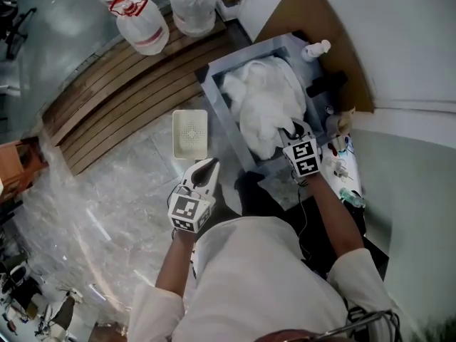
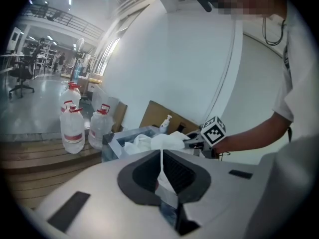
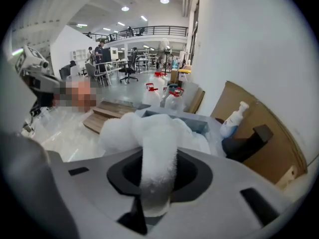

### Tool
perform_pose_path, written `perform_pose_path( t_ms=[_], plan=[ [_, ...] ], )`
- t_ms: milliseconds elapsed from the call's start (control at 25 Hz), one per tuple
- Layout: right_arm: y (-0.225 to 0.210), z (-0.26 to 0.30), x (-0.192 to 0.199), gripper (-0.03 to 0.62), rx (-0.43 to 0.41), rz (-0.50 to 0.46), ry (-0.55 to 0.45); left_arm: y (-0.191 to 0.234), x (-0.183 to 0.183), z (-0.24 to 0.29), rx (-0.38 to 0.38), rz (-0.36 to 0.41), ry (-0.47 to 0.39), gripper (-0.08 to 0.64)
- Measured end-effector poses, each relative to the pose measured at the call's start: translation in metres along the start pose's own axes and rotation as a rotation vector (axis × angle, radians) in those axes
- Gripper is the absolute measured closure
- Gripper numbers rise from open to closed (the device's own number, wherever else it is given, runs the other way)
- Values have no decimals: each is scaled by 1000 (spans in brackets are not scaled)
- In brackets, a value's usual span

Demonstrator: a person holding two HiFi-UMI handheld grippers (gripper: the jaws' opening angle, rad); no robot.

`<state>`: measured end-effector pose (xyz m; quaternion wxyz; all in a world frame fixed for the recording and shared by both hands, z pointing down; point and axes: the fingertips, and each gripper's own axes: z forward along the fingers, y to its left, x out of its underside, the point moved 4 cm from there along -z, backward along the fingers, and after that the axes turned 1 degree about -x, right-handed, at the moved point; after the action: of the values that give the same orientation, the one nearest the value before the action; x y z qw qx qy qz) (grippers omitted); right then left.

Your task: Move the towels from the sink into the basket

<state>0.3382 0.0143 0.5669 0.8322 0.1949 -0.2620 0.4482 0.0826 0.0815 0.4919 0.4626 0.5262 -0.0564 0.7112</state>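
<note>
Head view, big to small:

- Floor [image 1: 107, 191]: shiny grey, fills everything from 6 to 10 o'clock.
- Wooden slat platform [image 1: 121, 91]: runs diagonally at 10–11 o'clock.
- Cardboard sheet [image 1: 320, 20]: stands against the wall at 1 o'clock, behind the sink.
- Sink [image 1: 214, 98]: grey metal basin at 12–1 o'clock, just ahead of us.
- Towels [image 1: 267, 102]: white heap that fills the sink and bulges above its rim. We see none in the basket.
- Basket [image 1: 190, 134]: white, on the floor at the sink's 8 o'clock, just beside the rim. The inside looks bare.
- Water jugs [image 1: 142, 23]: two clear ones with red caps, on the platform at 11 o'clock.
- Right claw [image 1: 291, 128]: at the heap's 5 o'clock edge, inside the sink. In the right gripper view it is clamped narrow on a towel fold [image 3: 158, 168], which runs up out of the jaws into the rest of the heap.
- Left claw [image 1: 208, 164]: hangs over the floor at the basket's 5 o'clock, clear of the basket and sink. In the left gripper view its jaws are together with nothing between them.
- Soap bottle [image 1: 315, 50]: white pump bottle at the sink's 2 o'clock corner, by the cardboard.
</note>
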Motion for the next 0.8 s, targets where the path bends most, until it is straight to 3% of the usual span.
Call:
perform_pose_path(
  t_ms=[200,800],
  plan=[
    [-19,-62,-41,494,56,29,-138,-13,-11,-10,24,45,-28,543],
    [-56,-248,-186,500,145,-18,-483,-51,-72,-41,63,167,-95,543]
  ],
)
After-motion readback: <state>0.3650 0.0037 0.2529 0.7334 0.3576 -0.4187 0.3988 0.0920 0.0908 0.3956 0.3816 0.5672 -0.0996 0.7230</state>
